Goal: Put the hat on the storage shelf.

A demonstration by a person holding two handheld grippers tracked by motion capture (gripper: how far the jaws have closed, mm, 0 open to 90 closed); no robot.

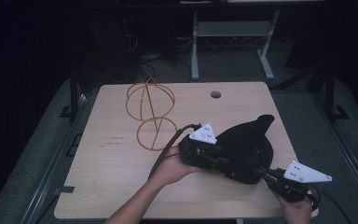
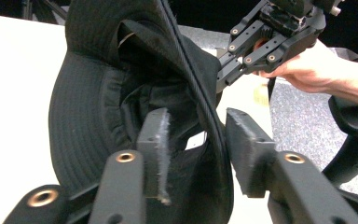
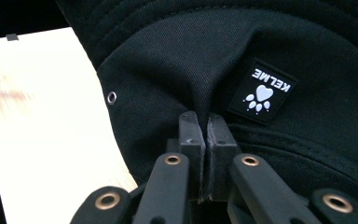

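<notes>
While right gripper (image 3: 204,140) pinches black hat (image 1: 247,149) crown fabric, jaws together on fold beside logo patch (image 3: 262,91), left gripper (image 2: 196,149) stands apart, hat brim edge running upright between its pads, untouched. Hat over table (image 1: 121,186) front right, between both hands; left nearer brim.

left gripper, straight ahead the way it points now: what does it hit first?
The black hat. The left gripper has its jaws open astride the hat's brim edge, pads not pressing, so going on would likely push it into the crown fabric. The right gripper, pinching the hat's far side, lies beyond; depth is unclear.
</notes>
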